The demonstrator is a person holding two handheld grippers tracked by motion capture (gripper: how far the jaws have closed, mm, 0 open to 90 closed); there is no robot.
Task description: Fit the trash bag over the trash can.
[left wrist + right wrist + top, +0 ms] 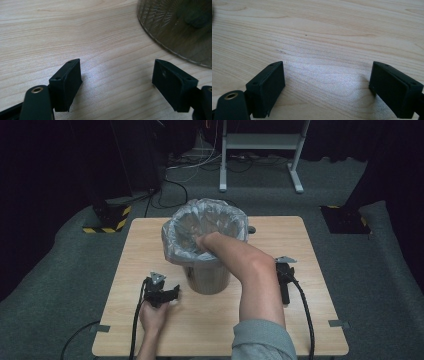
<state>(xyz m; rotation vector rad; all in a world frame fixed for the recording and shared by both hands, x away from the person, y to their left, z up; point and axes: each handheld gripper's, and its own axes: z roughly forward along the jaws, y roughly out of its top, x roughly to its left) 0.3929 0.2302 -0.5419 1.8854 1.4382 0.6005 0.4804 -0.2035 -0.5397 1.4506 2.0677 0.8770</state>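
A ribbed grey bin (207, 275) lined with a clear plastic bag (200, 217) stands mid-table. A person's bare right hand (206, 241) reaches over the rim into the bag. My left gripper (172, 292) is held in the person's left hand just left of the bin's base, low over the wood. In the left gripper view my left gripper (117, 67) is open, nothing between its jaws, with the bin's base (180, 27) ahead to the right. My right gripper (284, 267) lies on the table right of the forearm, no hand on it. In the right gripper view it (328, 67) is open over bare wood.
The wooden table (150, 235) has cables trailing off its near edge from both grippers. Beyond the far edge are a carpeted floor, a white metal stand (260, 142) and loose cables.
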